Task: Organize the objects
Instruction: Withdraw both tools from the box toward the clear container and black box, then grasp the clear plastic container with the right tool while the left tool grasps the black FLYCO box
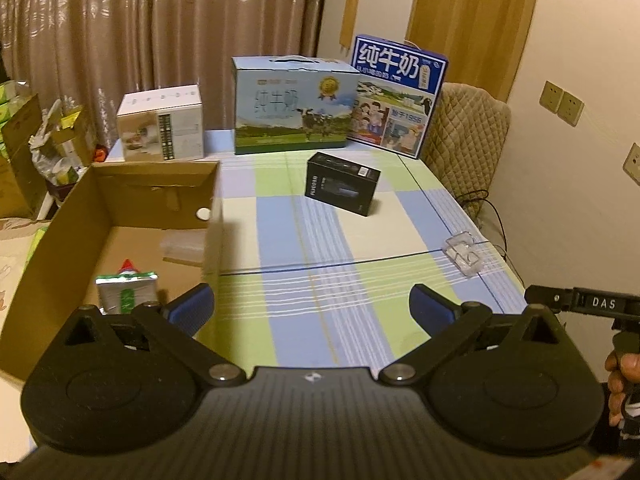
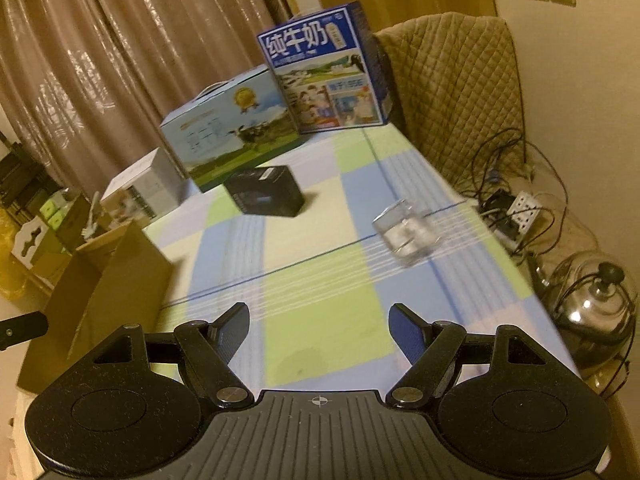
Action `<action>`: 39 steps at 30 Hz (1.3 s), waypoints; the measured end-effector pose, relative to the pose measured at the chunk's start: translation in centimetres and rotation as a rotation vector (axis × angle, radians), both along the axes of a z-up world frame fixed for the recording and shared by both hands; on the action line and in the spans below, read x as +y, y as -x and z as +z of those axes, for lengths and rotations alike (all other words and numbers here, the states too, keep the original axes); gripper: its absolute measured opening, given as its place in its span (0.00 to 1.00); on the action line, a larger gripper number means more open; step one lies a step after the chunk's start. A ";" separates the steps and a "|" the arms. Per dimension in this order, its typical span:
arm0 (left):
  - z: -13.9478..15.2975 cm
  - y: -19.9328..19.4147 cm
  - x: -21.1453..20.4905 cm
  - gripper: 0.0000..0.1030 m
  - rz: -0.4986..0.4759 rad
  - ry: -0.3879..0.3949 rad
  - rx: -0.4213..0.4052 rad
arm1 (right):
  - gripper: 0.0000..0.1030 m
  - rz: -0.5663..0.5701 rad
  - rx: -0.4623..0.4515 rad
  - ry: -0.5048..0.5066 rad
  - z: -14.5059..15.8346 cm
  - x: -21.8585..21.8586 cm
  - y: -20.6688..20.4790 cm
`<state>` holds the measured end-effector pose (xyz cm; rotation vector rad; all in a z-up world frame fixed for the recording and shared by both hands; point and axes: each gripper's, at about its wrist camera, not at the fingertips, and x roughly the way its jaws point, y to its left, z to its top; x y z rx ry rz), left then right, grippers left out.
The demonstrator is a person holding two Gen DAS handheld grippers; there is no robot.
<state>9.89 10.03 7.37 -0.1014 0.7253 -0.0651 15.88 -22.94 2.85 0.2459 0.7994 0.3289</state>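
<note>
1. Two loose items still sit on the table, judging from the left wrist view: a black box (image 1: 342, 188) mid-table and a clear plastic case (image 1: 463, 254) near the right edge. My left gripper (image 1: 311, 312) is spread fully apart, nothing between its fingers. The cardboard box (image 1: 120, 184) stands at the near left with a foil packet (image 1: 126, 290) already inside, just beyond my left finger.
2. Same view, surface and room: checked blue, green and cream tablecloth (image 1: 320, 264), flat with no visible clutter. Along the far edge are a white carton (image 1: 160, 124), a pale blue milk carton (image 1: 294, 106) and a dark blue milk carton (image 1: 396, 96). Curtains hang behind; wall sockets are on the right.
3. Right wrist view: my right gripper (image 2: 318, 332) is also apart and empty, hovering low over the cloth. The picture is blurred, so I'm in motion. The clear case (image 2: 406, 236) lies ahead, slightly right.
4. My read: the case is the next pick. It looks light and slick, so I'd centre it between the fingers, settle first, then close gently.
5. Same view, room: a quilted chair (image 2: 452, 92) at the far right, with a power strip, tangled cables and a steel kettle (image 2: 592, 312) on the floor right of the table. I'd keep clear of that edge.
</note>
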 end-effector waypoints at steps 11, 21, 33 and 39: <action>-2.2 -5.1 -3.1 0.99 -0.033 -0.009 0.028 | 0.72 0.075 -0.017 0.107 -2.7 -1.2 -7.2; -6.4 -11.0 -5.4 0.99 -0.034 -0.029 0.069 | 0.66 0.176 -0.018 0.237 -7.3 -0.7 -13.2; -11.1 -15.8 -7.0 0.99 -0.032 -0.010 0.135 | 0.50 0.285 -0.006 0.331 -12.1 0.4 -16.6; -12.2 -16.7 -7.4 0.99 -0.031 0.006 0.155 | 0.39 0.294 -0.038 0.411 -13.1 1.2 -17.3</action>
